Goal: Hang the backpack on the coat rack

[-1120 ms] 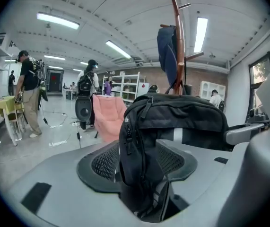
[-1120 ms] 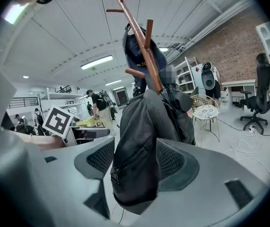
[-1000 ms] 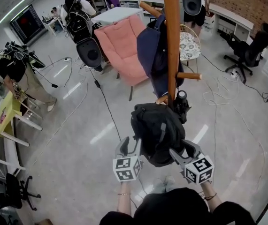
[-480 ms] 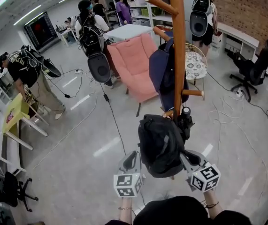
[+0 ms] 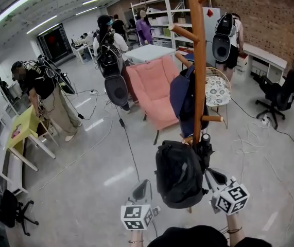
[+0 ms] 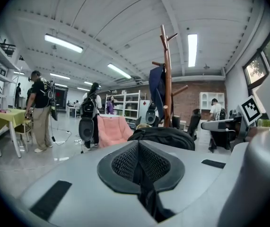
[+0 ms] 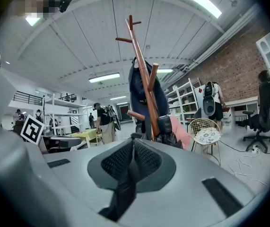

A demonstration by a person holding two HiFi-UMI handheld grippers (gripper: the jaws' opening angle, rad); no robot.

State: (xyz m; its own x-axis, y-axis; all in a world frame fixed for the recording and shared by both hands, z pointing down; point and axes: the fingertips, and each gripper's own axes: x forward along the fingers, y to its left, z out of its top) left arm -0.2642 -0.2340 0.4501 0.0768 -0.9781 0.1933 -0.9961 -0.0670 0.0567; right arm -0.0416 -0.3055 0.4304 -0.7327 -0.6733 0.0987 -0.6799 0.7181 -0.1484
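Black backpack [image 5: 179, 174] hangs raised just beside coat rack [image 5: 198, 60] | left gripper [image 5: 142, 187], right gripper [image 5: 213, 177]: jaws just closing, each clenched on a strap [image 6: 144, 195] | grasped and lifted; hooking remains

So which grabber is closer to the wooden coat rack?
Right. The right gripper is close beside the coat rack pole, low down near its foot. The left gripper is on the other side of the backpack, farther from the pole.
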